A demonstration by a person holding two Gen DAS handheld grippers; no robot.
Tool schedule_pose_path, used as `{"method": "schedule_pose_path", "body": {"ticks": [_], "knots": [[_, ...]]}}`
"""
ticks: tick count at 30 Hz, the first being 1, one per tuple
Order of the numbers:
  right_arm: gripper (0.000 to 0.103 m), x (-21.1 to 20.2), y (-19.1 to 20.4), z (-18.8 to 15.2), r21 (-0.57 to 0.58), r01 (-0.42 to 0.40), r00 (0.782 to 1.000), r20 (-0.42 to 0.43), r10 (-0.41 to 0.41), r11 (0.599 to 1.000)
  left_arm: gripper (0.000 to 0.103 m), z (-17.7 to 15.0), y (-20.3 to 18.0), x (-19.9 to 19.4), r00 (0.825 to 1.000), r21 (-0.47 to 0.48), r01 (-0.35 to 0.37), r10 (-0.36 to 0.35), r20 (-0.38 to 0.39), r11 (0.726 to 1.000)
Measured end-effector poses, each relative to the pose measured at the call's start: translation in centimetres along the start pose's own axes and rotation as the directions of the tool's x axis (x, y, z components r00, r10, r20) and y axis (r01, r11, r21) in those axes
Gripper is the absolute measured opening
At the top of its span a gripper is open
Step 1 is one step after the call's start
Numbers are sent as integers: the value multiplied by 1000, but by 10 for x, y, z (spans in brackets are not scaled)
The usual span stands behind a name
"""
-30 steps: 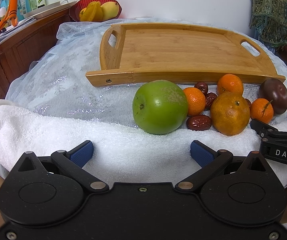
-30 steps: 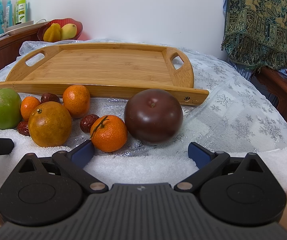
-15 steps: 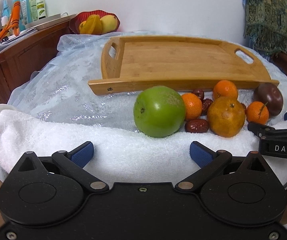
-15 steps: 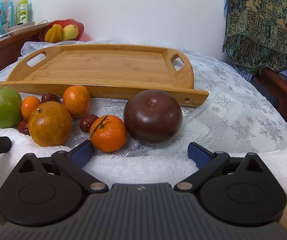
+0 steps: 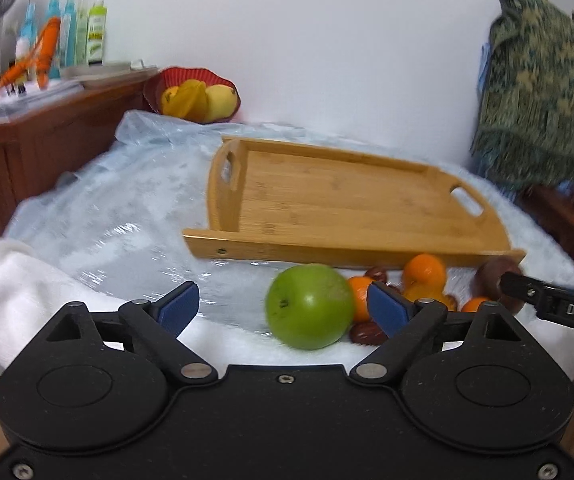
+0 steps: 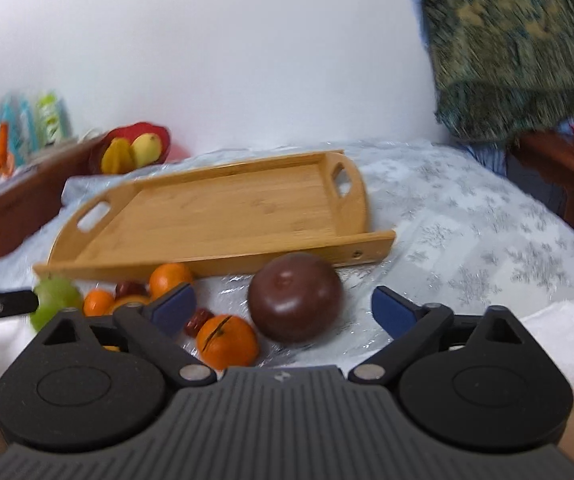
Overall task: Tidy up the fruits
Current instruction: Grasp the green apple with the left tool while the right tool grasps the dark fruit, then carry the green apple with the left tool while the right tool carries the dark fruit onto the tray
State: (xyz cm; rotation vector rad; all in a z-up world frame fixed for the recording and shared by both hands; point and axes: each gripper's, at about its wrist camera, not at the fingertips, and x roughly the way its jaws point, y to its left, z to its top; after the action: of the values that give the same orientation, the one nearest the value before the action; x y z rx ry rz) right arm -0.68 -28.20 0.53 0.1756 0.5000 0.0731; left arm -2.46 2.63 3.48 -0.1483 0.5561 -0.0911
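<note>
Between the wide-open left tongs (image 5: pixel 283 306) sits a green apple (image 5: pixel 309 306) on a white towel (image 5: pixel 15 292), untouched. Right tongs (image 6: pixel 283 310), equally wide and empty, frame a dark brown fruit (image 6: pixel 295 296) beside a small orange (image 6: pixel 227 340). Behind both lies a wooden tray (image 6: pixel 223 216).

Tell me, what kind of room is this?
Probably a home dining or living room: a table with a snowflake cloth, a wooden sideboard with bottles, and a red fruit bowl.
</note>
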Motion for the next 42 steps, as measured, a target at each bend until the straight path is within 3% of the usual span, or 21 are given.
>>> {"method": "schedule_pose_path", "body": {"ticks": [11, 26, 28, 29, 31, 33, 42], "knots": [[87, 17, 2, 1, 7, 24, 999, -37, -24, 1000, 75, -9, -2, 25, 1000, -28, -5, 4, -31, 1000], [81, 32, 6, -1, 12, 36, 994, -100, -35, 999, 74, -16, 3, 46, 997, -112, 40, -48, -65, 993], [80, 34, 6, -1, 18, 37, 994, -108, -35, 999, 69, -16, 3, 47, 996, -116, 54, -61, -64, 992], [79, 35, 6, -1, 20, 37, 993, -110, -34, 999, 59, -15, 4, 47, 996, -121, 63, -71, -62, 991], [72, 37, 5, 0, 23, 38, 993, -115, -35, 999, 57, -14, 5, 46, 995, -128, 72, -80, -60, 989], [66, 37, 5, 0, 23, 53, 993, -111, -50, 998, 57, -12, 2, 45, 996, -113, 61, -68, -62, 992], [64, 24, 12, -2, -12, 67, 996, -52, -67, 998, 57, 5, -10, 21, 999, 29, -3, 2, 40, 1000]]}}
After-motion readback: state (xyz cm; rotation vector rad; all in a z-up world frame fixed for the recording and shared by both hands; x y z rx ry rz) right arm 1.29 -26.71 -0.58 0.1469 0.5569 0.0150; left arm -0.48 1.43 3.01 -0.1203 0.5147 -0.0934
